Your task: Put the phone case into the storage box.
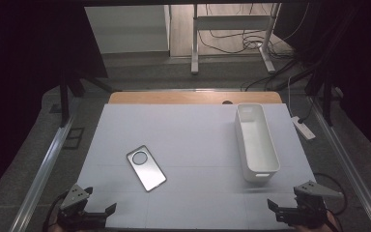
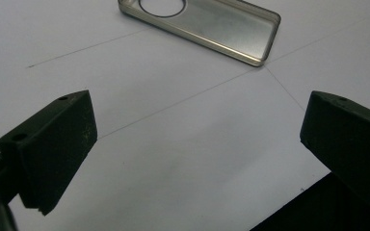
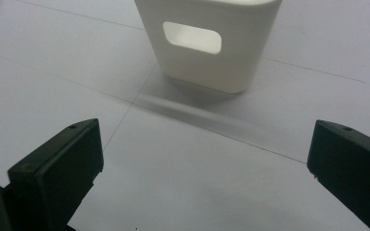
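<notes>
A flat silver case (image 1: 146, 167) with a round ring cutout near one end lies left of the middle of the white table (image 1: 193, 140). A long white bin (image 1: 256, 141) stands at the right, empty inside; its near end wall has a handle slot (image 3: 191, 37). My left gripper (image 1: 100, 199) rests at the near left edge, open, with nothing between its jaws. The silver case (image 2: 212, 24) lies ahead of it, apart from the gripper (image 2: 197, 125). My right gripper (image 1: 285, 197) sits at the near right edge, open and empty (image 3: 204, 154), facing the bin's (image 3: 212, 57) near end.
A wooden strip (image 1: 174, 98) runs along the table's far edge. A white power strip (image 1: 303, 128) lies on the floor to the right, and metal rails (image 1: 43, 169) flank the table. A desk frame and cables (image 1: 232, 38) stand beyond. Thin pencil lines (image 2: 173, 101) cross the table.
</notes>
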The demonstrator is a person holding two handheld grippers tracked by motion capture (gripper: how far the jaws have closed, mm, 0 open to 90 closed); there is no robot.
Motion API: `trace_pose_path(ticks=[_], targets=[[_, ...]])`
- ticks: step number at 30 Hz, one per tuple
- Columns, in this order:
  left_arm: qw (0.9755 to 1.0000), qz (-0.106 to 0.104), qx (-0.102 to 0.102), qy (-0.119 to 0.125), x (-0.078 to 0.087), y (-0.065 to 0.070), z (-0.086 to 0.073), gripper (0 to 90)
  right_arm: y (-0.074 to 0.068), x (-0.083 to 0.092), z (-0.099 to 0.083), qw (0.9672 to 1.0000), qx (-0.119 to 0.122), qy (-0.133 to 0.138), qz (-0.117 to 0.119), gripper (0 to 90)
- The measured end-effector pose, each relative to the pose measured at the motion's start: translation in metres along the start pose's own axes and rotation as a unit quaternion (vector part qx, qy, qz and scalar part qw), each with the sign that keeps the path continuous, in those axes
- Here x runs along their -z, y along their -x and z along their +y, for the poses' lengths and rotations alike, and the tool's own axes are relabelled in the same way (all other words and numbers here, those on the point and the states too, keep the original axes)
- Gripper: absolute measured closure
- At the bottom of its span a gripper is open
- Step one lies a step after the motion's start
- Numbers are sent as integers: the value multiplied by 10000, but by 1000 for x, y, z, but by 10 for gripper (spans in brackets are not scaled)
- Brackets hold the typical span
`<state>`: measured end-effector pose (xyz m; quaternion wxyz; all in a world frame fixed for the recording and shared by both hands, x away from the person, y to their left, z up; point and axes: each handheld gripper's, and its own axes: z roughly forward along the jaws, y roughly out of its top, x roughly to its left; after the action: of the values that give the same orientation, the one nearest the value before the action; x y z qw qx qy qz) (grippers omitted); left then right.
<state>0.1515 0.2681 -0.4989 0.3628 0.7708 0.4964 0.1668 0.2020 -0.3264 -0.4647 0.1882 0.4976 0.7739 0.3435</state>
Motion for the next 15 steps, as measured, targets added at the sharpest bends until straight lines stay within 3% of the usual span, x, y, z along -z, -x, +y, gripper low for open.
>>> trace_pose_path(ticks=[15], targets=[[9999, -102, 94, -35, -1, -3, 1, 0, -2, -1, 0, 9999, 98, -43, -35, 0]])
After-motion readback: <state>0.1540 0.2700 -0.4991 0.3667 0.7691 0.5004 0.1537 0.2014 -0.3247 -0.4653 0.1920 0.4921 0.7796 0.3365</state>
